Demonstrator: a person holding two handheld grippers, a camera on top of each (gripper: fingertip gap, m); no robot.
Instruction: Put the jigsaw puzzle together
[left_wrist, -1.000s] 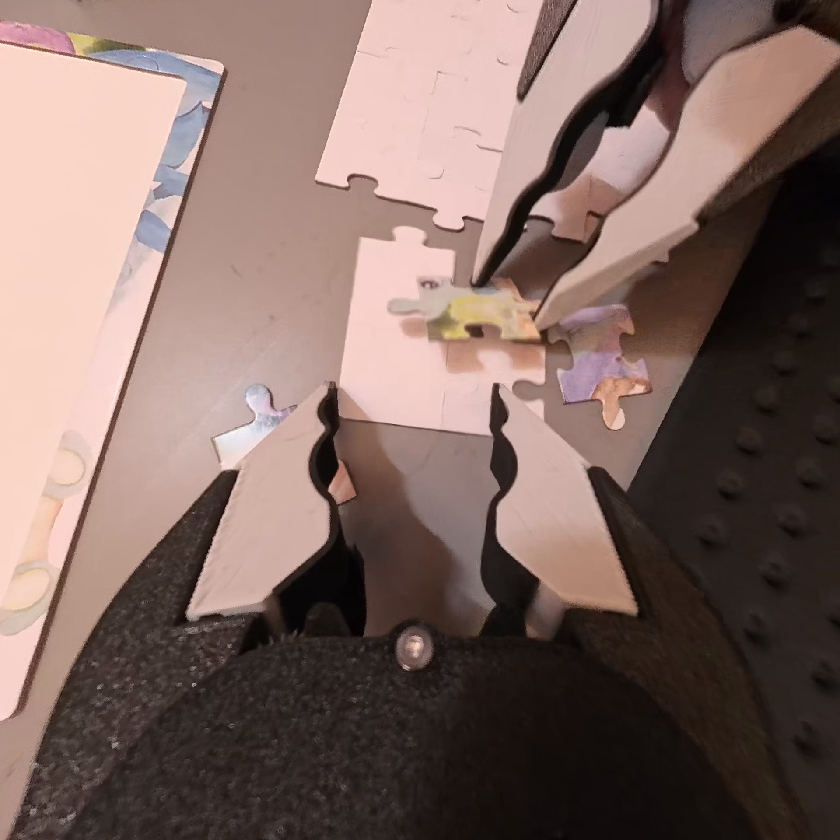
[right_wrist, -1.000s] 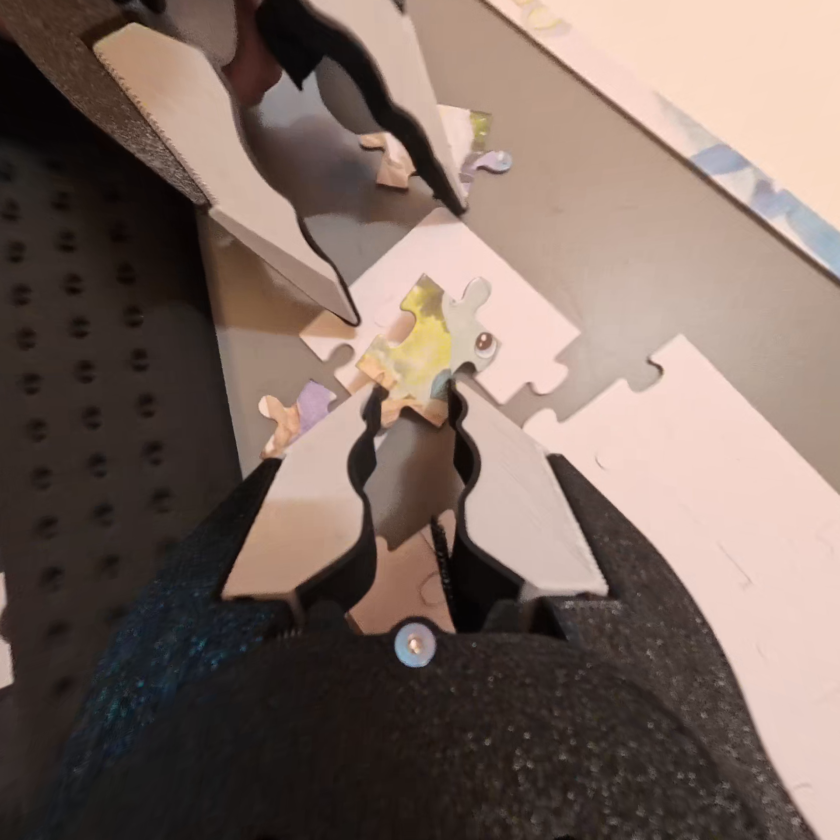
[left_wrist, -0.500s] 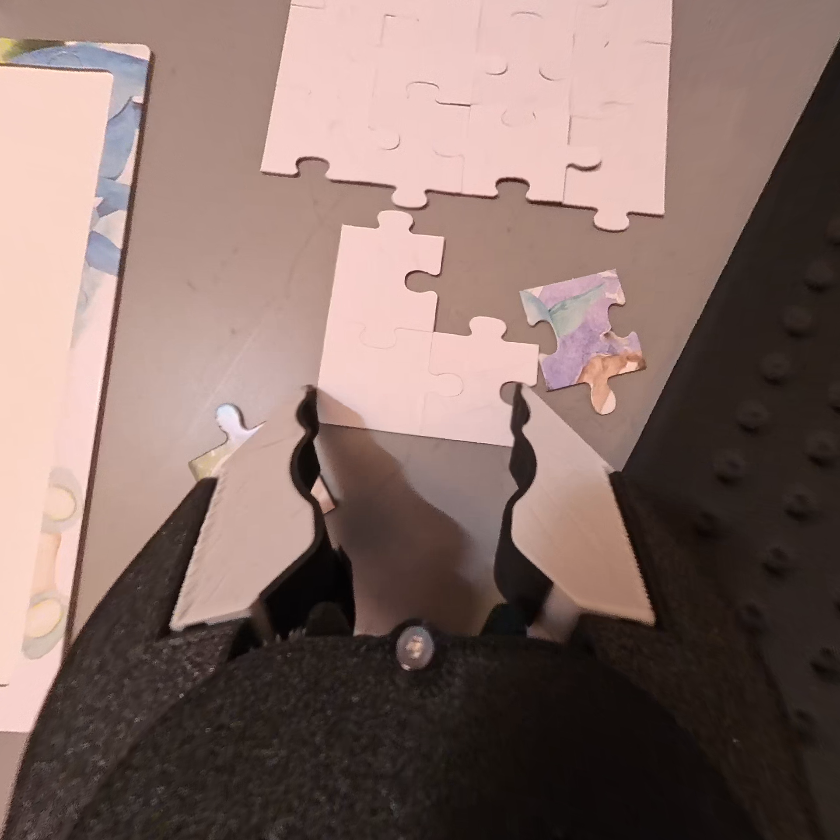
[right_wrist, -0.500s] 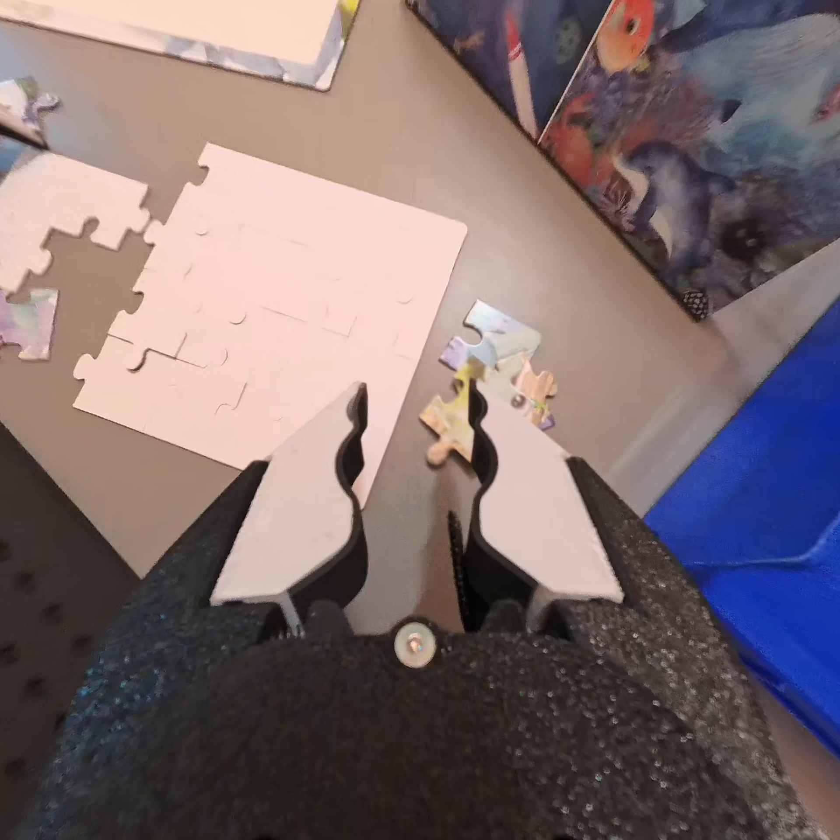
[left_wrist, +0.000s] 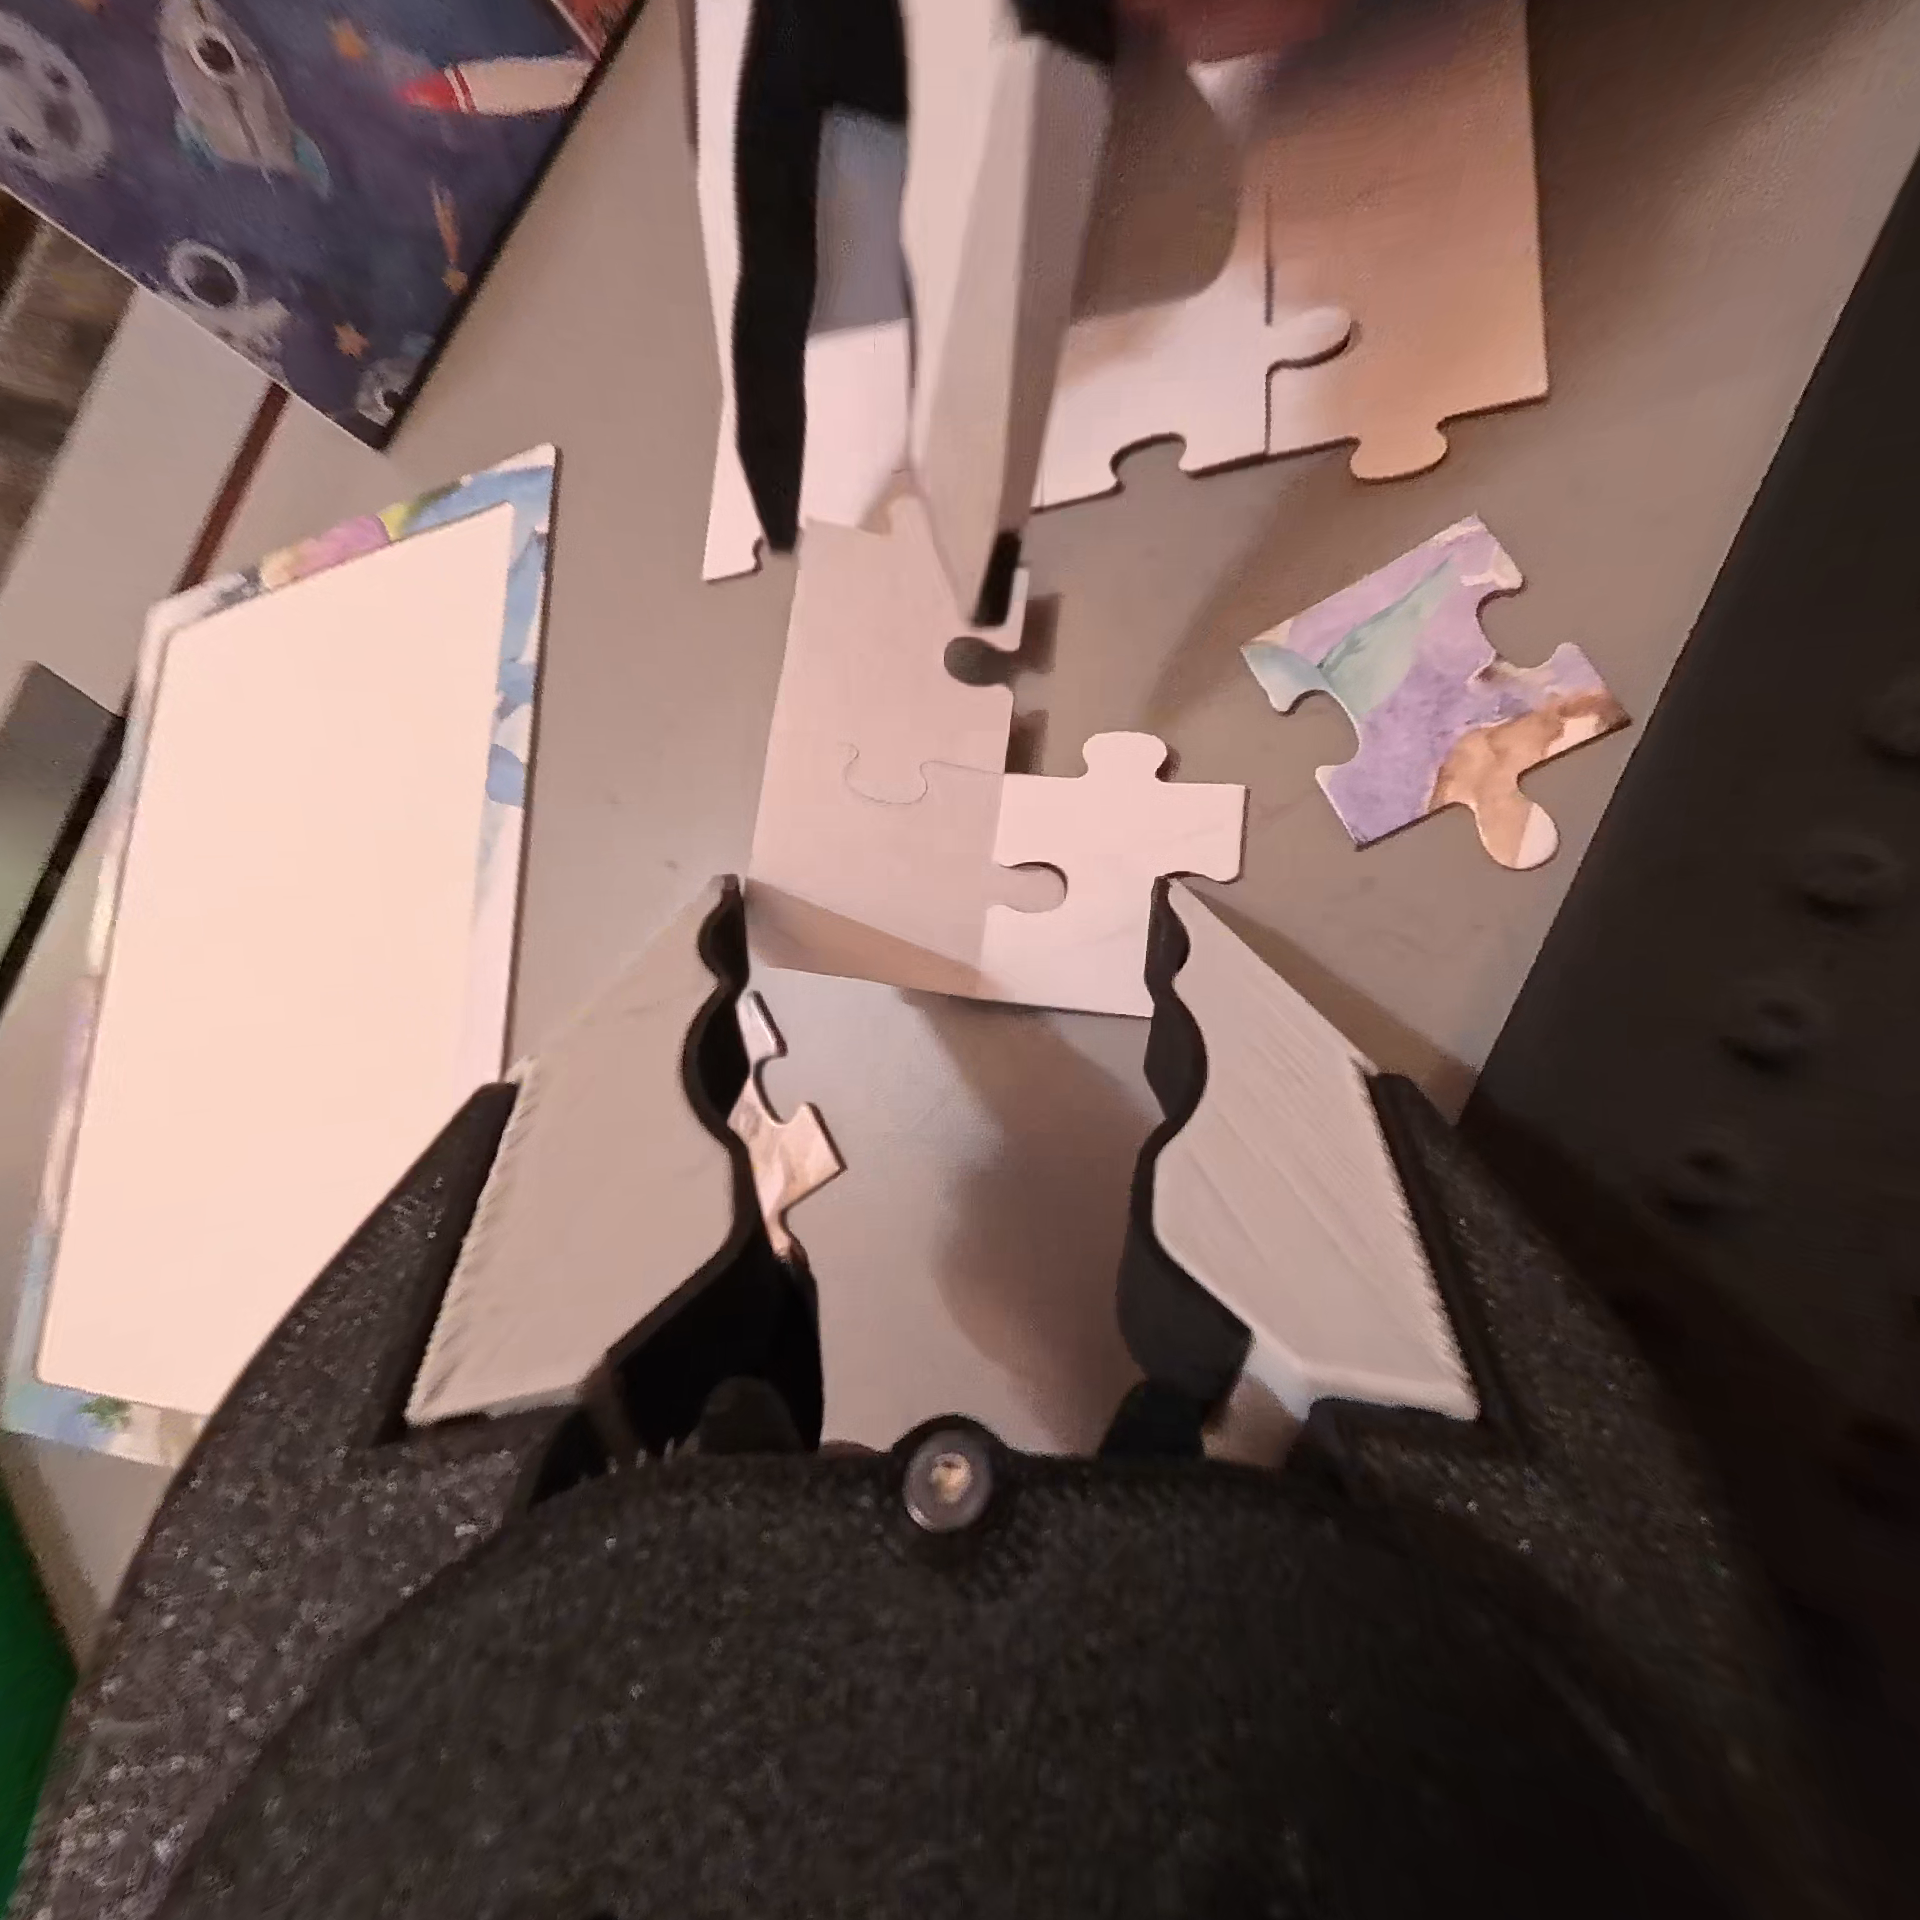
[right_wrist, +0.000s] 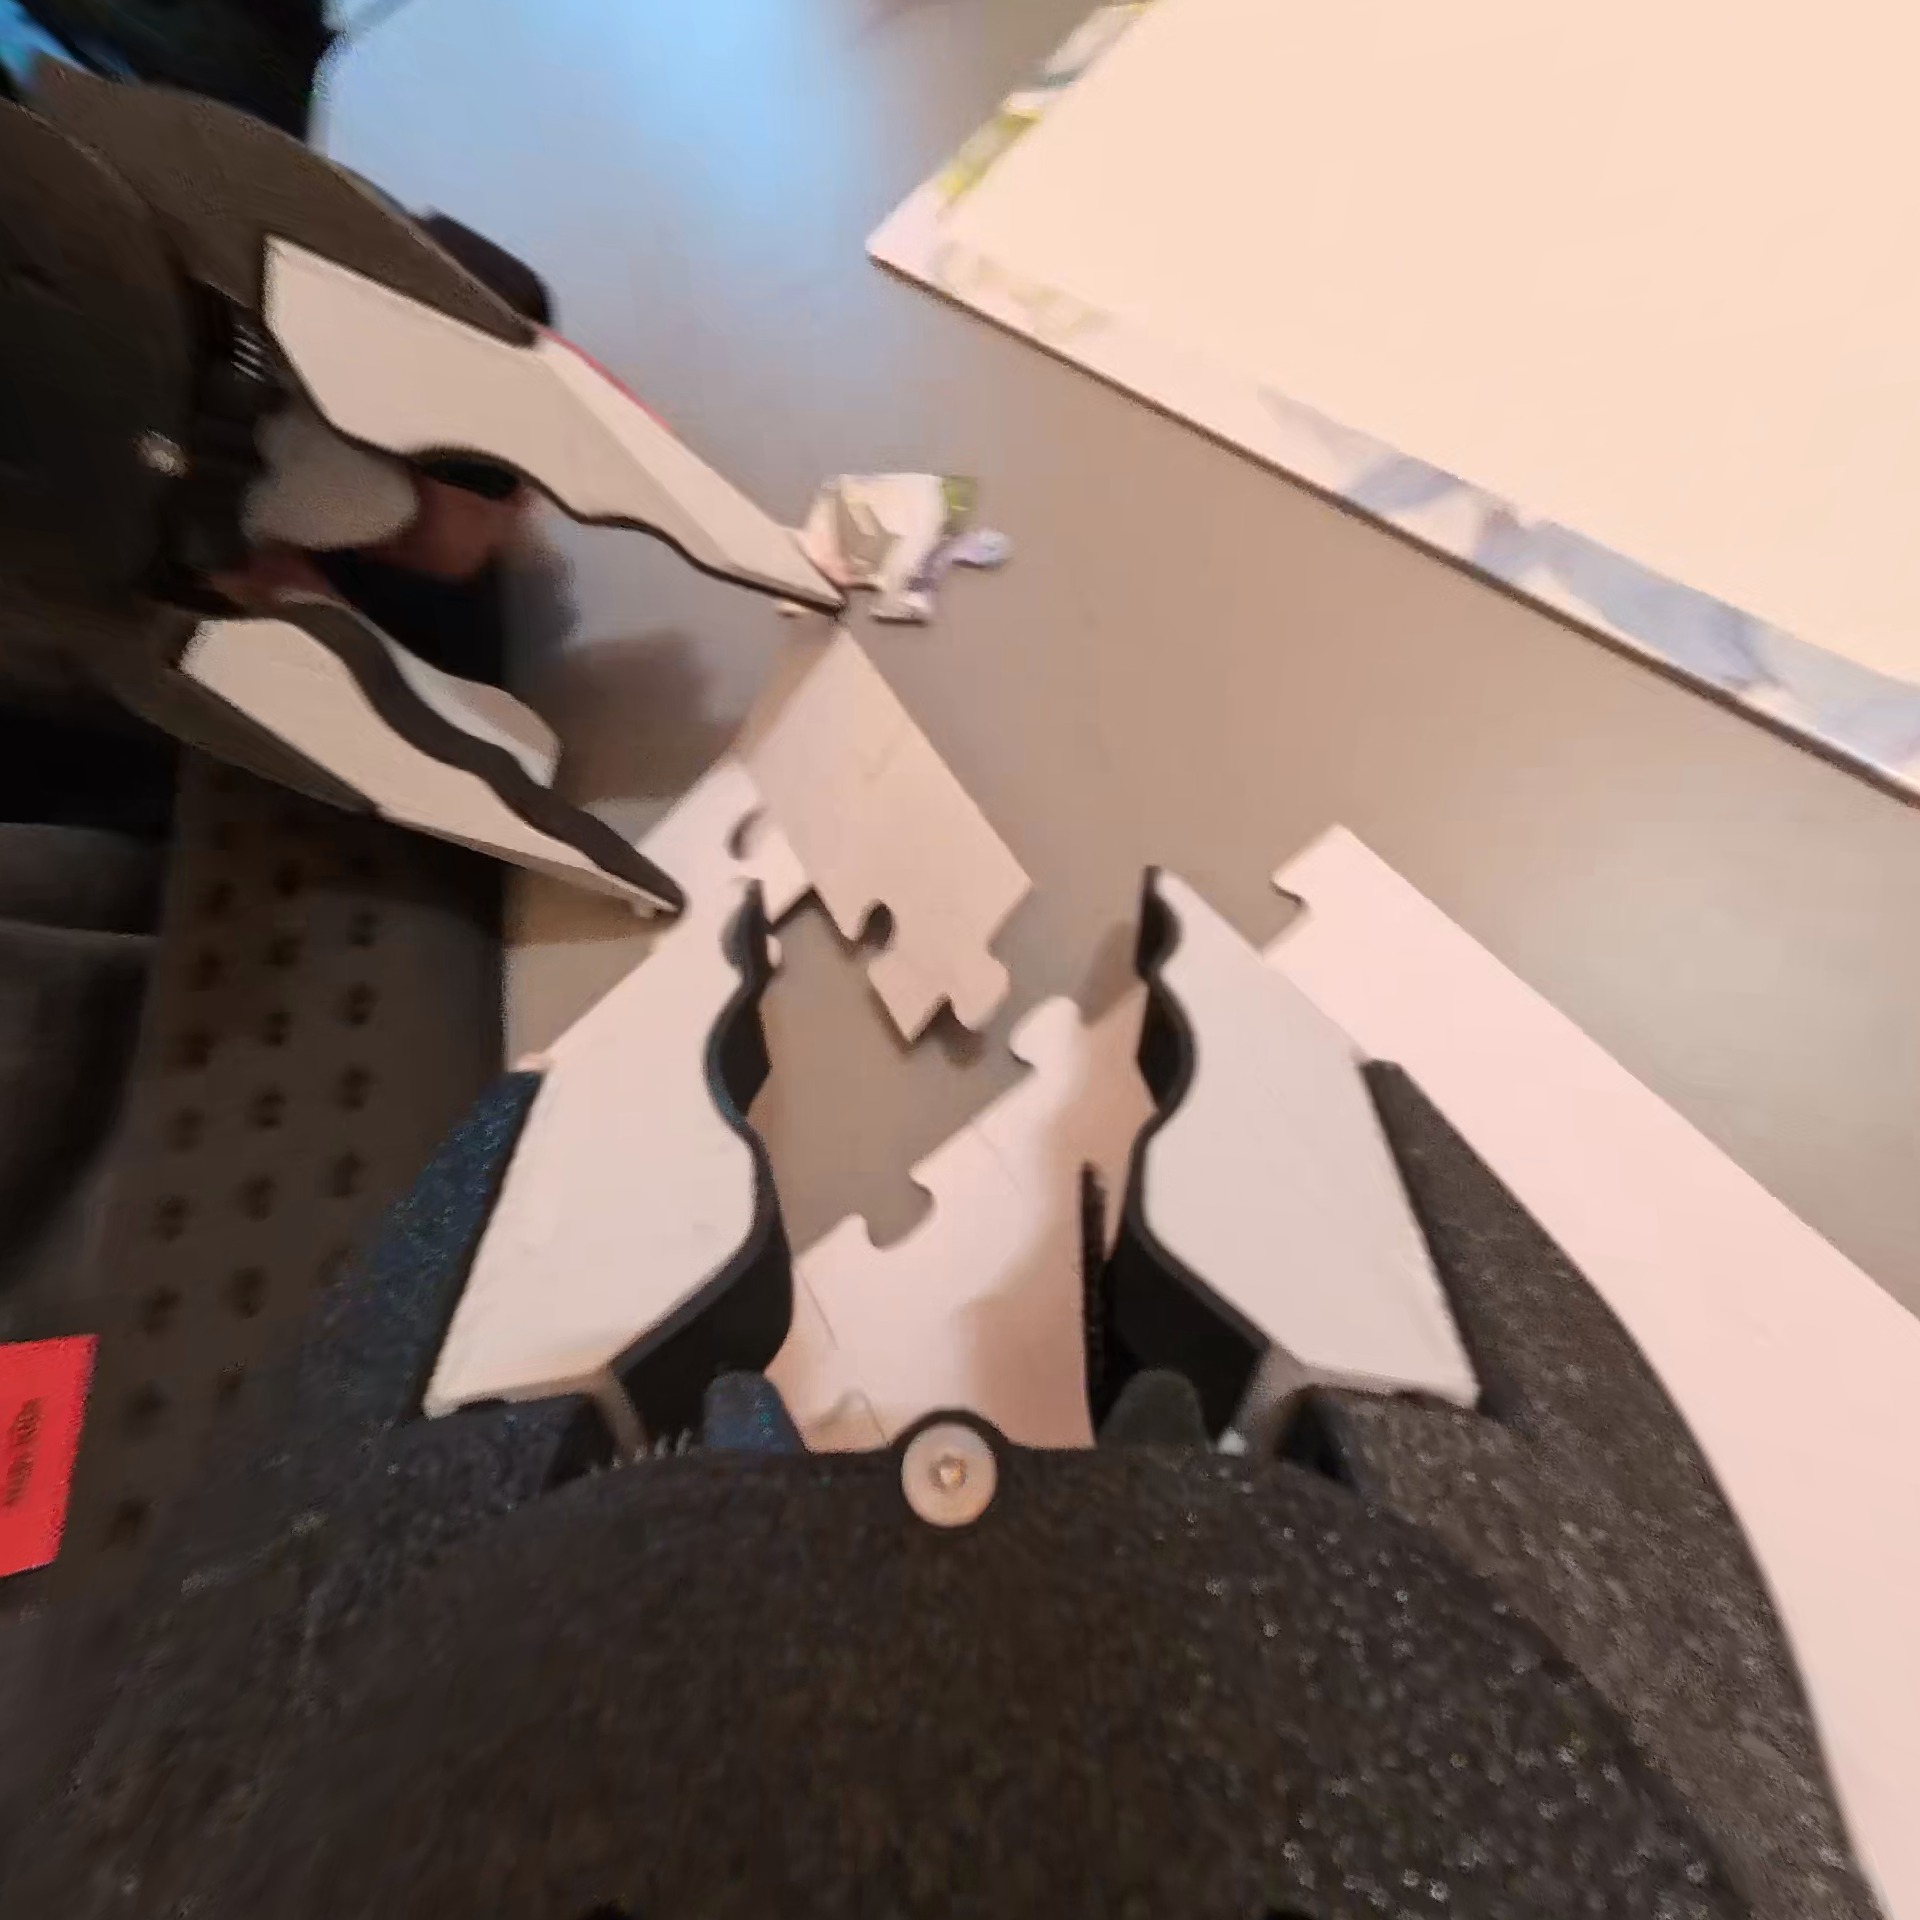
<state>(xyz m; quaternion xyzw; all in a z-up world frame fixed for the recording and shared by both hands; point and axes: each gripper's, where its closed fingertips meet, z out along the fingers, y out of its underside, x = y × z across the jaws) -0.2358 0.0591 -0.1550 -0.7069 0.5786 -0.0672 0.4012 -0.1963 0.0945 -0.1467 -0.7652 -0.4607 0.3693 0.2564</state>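
Grey table (left_wrist: 644, 665) carries white joined pieces (left_wrist: 883, 790), a painted piece (left_wrist: 1434, 686), a board (left_wrist: 291, 935).

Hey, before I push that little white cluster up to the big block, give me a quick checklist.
1. Left gripper open, empty: ok.
2. Right gripper open, empty: ok.
3. Small white cluster lying flat: ok.
4. Cluster joined to big white block: not ok, a gap shows.
5. Coloured loose piece clear of cluster: ok.
6. Tabs aligned with block: cannot tell.
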